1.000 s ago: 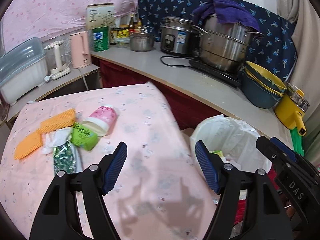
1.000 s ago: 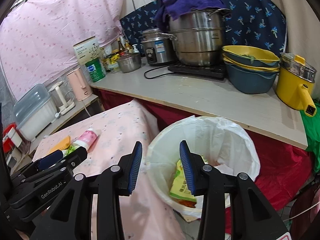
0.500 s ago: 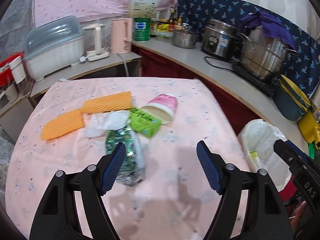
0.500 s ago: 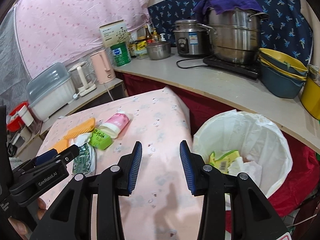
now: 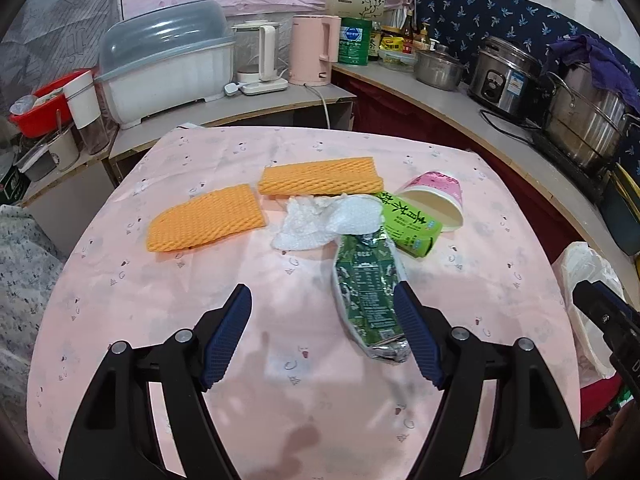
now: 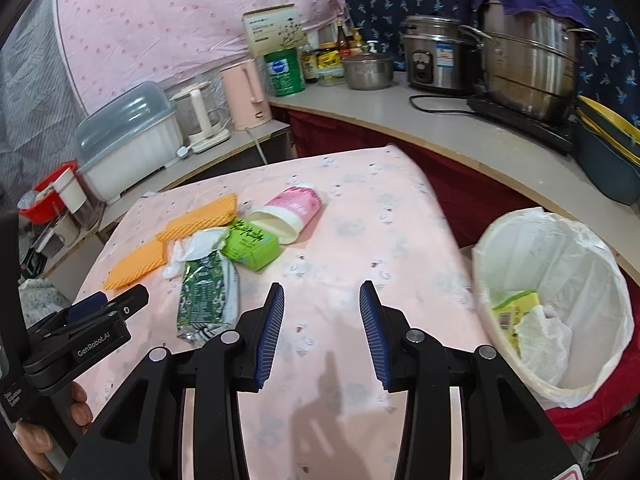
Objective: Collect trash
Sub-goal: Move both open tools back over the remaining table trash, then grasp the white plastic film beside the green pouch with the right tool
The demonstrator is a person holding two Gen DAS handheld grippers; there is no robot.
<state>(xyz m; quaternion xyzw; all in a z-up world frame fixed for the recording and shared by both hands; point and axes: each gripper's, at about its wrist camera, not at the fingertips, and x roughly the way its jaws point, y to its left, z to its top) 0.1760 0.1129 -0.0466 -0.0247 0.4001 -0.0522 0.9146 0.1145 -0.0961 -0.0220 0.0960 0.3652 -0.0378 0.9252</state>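
Trash lies on a pink-clothed table [image 5: 320, 400]: a dark green foil packet [image 5: 366, 296] [image 6: 204, 296], a light green carton [image 5: 412, 226] [image 6: 250, 246], a pink paper cup on its side [image 5: 436, 200] [image 6: 292, 214], crumpled white wrap [image 5: 328, 222], and two orange foam nets [image 5: 206, 222] [image 5: 320, 176]. My left gripper [image 5: 322, 336] is open and empty, just short of the foil packet. My right gripper [image 6: 322, 332] is open and empty over bare cloth. A white-lined trash bin [image 6: 560, 300] right of the table holds a yellow packet and tissue.
A counter [image 6: 460, 136] curves behind the table with steel pots [image 6: 532, 64], a rice cooker [image 6: 436, 58], a pink kettle [image 5: 314, 50], a dish box [image 5: 166, 68] and stacked bowls [image 6: 612, 152]. The bin stands between table and counter.
Both grippers have swung left, away from the bin and toward the trash on the table. The left one now faces the foil packet up close. Both stayed open and empty.
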